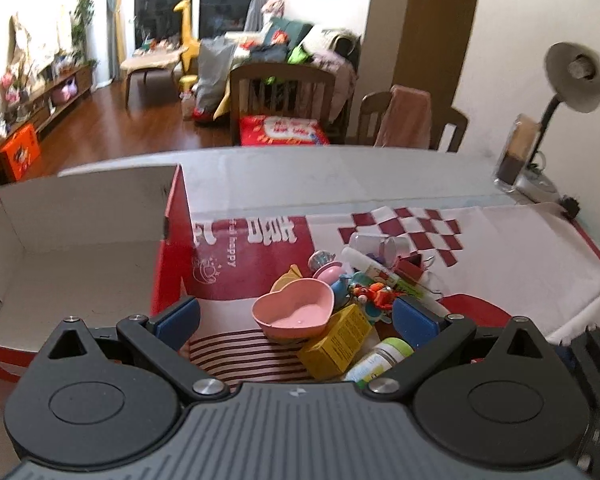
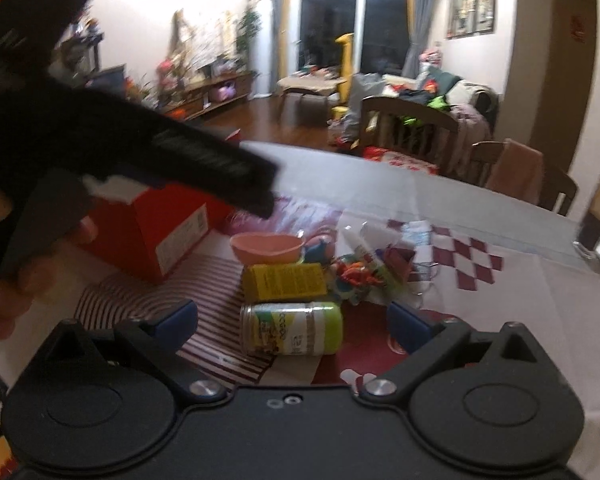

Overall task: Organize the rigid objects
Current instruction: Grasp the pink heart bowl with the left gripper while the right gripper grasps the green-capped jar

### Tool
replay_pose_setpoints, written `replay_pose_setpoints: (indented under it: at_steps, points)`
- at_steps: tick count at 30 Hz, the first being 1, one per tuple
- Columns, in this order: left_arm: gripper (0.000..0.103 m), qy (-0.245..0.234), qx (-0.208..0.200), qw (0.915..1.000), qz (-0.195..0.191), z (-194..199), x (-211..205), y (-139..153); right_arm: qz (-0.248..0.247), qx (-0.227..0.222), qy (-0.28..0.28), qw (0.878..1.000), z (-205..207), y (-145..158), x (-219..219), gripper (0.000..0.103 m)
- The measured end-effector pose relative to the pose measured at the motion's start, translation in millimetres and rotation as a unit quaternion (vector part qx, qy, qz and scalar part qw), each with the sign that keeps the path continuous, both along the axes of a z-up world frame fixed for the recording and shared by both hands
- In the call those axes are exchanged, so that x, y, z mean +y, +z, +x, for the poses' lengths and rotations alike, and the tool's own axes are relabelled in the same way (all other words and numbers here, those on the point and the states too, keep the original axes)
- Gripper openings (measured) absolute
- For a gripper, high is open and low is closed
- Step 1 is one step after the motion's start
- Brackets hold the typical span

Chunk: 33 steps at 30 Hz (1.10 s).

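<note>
Left gripper (image 1: 296,316): I read its jaws spread wide, nothing between the pads, hanging over the pile. Pink heart bowl (image 1: 294,311) sat in the gap at 12 o'clock; I could not tell contact. Yellow box (image 1: 336,342) lay at its 4 o'clock, touching. Open red carton (image 1: 172,248) stood at 10 o'clock.

Right gripper (image 2: 292,322): jaws wide, empty. Green-lidded jar (image 2: 292,330) lay on its side between the fingers, clear of both pads.

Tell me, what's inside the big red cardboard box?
The red cardboard box shows only bare white floor and walls. The left gripper hides its nearest corner.
</note>
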State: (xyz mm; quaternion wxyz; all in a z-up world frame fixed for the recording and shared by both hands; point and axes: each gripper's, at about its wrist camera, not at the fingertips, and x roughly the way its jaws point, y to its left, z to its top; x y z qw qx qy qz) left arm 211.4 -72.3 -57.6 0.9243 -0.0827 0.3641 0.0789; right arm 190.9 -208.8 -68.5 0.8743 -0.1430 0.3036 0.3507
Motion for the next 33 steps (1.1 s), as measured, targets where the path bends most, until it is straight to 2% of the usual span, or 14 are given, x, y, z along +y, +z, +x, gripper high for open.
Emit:
replay_pose_setpoints:
  at_steps: [8,12,20,25,30,33]
  points:
    - [0.103,0.035,0.047,0.9981,-0.019,45.9,6.8,-38.1,-0.022,0.015,0.021,0.999,25.8,-25.8,14.5,0.098]
    - [0.103,0.04,0.05,0.9977,0.022,60.6,2.0,-46.8,-0.027,0.024,0.025,0.999,34.4,-35.7,19.4,0.097]
    - [0.103,0.054,0.047,0.9966,0.041,71.0,-10.8,-51.0,-0.029,0.036,0.031,0.998,43.9,-46.6,22.2,0.094]
    - [0.102,0.075,0.079,0.9939,0.021,81.6,-4.2,-66.6,-0.034,0.041,0.031,0.998,45.9,-51.7,25.1,0.091]
    - [0.102,0.08,0.088,0.9929,-0.004,84.7,2.0,-74.5,-0.034,0.038,0.041,0.998,49.0,-55.8,25.6,0.088]
    - [0.095,0.089,0.098,0.9909,-0.024,86.5,7.4,-78.4,-0.032,0.045,0.044,0.997,50.9,-57.3,27.2,0.085]
